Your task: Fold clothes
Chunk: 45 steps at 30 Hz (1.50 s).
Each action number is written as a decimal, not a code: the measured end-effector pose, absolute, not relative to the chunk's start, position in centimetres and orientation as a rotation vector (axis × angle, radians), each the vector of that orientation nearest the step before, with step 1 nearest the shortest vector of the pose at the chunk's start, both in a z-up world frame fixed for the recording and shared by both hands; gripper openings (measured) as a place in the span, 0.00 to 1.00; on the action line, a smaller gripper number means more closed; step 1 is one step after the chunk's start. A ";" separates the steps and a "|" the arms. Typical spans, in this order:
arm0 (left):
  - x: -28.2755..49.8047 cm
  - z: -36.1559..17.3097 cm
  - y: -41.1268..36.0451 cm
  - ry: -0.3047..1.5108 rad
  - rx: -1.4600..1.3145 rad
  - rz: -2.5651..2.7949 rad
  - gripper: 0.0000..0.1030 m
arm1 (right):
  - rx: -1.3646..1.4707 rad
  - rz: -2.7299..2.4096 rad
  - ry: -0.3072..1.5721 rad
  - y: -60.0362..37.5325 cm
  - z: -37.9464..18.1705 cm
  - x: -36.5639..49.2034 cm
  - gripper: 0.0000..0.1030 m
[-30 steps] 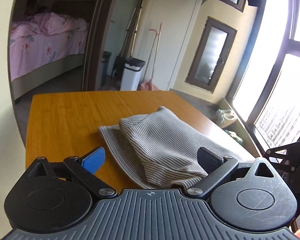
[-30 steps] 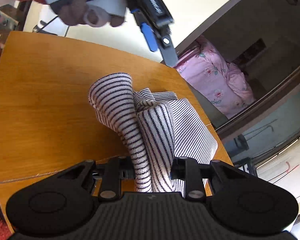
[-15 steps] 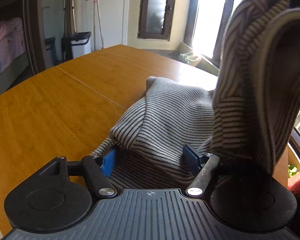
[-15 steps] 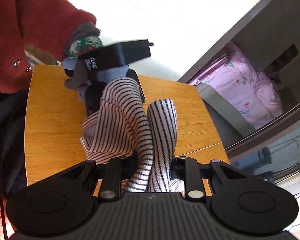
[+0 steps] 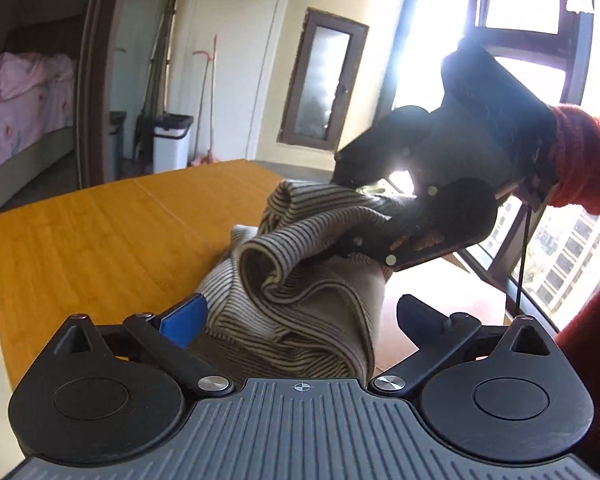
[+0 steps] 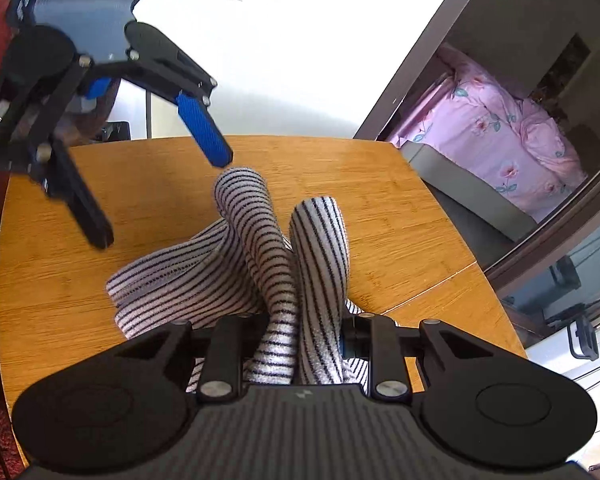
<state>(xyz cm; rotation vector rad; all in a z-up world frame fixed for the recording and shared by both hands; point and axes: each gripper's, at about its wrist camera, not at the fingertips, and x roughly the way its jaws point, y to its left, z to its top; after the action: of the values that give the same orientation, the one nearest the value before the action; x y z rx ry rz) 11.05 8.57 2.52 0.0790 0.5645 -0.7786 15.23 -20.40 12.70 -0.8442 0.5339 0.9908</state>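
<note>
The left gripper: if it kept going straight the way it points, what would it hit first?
The striped cloth. The left gripper is open with the bunched fabric right between its fingers, so it would most likely push into that before reaching the right gripper or the table.

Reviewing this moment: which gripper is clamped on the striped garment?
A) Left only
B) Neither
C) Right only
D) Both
C. In the right wrist view the right gripper has its jaws shut on two bunched folds of the striped garment, while the left gripper hangs above the wooden table with its fingers spread wide and nothing between them.
</note>
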 end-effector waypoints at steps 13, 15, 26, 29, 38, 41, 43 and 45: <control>13.4 0.3 1.1 0.569 0.094 -0.777 0.54 | -0.797 1.010 0.459 -23.9 17.1 11.9 0.37; 13.6 0.3 2.1 0.591 0.028 -0.771 0.49 | -0.746 0.988 0.423 -25.1 18.1 11.8 0.60; 16.3 -0.3 10.3 0.673 -0.443 -0.677 0.38 | -0.500 0.917 0.448 -31.6 16.2 13.0 0.84; 16.0 -0.9 10.8 0.690 -0.453 -0.666 0.38 | -0.488 0.841 0.443 -31.6 13.7 13.6 0.79; 13.6 -0.3 11.8 0.669 -0.411 -0.676 0.36 | -0.250 0.927 0.437 -28.8 14.5 20.3 0.23; 12.7 -0.2 12.1 0.672 -0.388 -0.665 0.36 | -0.162 1.000 0.504 -26.0 13.7 23.9 0.23; 12.4 -0.4 12.2 0.690 -0.365 -0.651 0.36 | -0.121 1.023 0.586 -23.8 12.3 26.3 0.23; 11.7 -0.6 12.5 0.708 -0.307 -0.618 0.36 | -0.133 0.999 0.672 -21.2 10.0 28.0 0.24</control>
<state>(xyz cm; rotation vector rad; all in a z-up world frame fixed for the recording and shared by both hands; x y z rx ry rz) 11.71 12.47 -0.63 -0.3066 0.7085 -0.6181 27.98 -21.20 10.05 -0.1334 0.6721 0.9995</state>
